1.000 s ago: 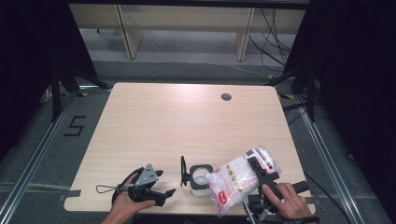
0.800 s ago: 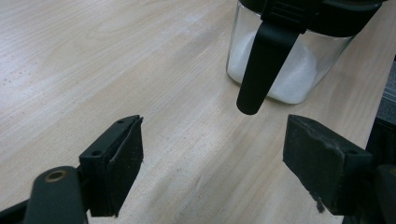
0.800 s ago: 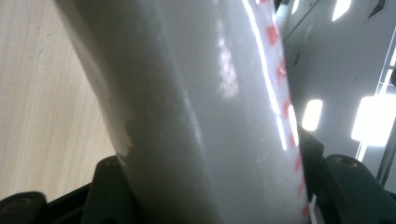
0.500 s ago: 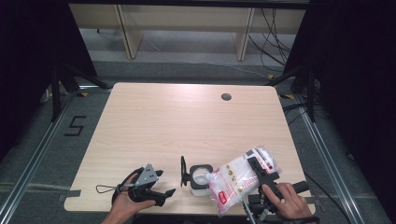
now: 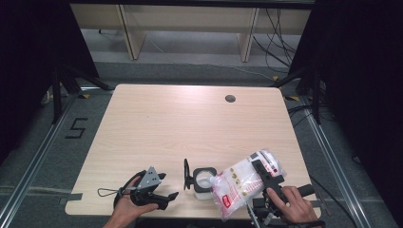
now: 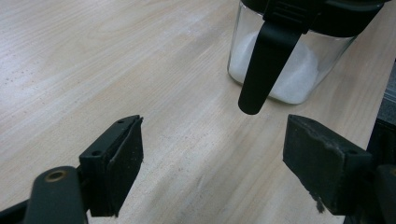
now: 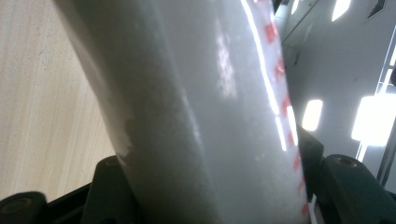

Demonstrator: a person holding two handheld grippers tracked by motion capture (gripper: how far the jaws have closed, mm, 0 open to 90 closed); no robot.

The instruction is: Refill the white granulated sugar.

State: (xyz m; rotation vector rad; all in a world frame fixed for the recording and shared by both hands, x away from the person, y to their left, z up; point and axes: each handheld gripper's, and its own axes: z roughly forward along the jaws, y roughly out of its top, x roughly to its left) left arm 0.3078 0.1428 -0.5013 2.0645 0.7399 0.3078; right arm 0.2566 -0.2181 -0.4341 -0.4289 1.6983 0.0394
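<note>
White granules already lie in the bottom of the glass jar (image 5: 202,183), which stands near the front edge of the table (image 5: 190,123), a little right of its middle, with its black hinged lid (image 5: 187,173) swung up on the left side. Just right of the jar, the right gripper (image 5: 262,172) holds a clear plastic bag (image 5: 240,184) printed in red, lifted and tilted so that its lower corner hangs just beside the jar mouth; the right gripper view shows both jaws pressed against the bag's sides, part-way closed on it. My reading is that the filling is under way and far from done: the jar looks only shallowly filled, the bag is bulky, and emptying it, putting it down and shutting the lid all remain. To the left, the left gripper (image 5: 165,185) rests near the front edge with its jaws spread wide on nothing, aimed towards the jar and well short of it; in the left gripper view the lid's clasp (image 6: 266,65) hangs between the open jaws, farther off. Whether anything is actually pouring is hard to say, since the bag's mouth is hidden and the jar's top is cut off in the close view.
</note>
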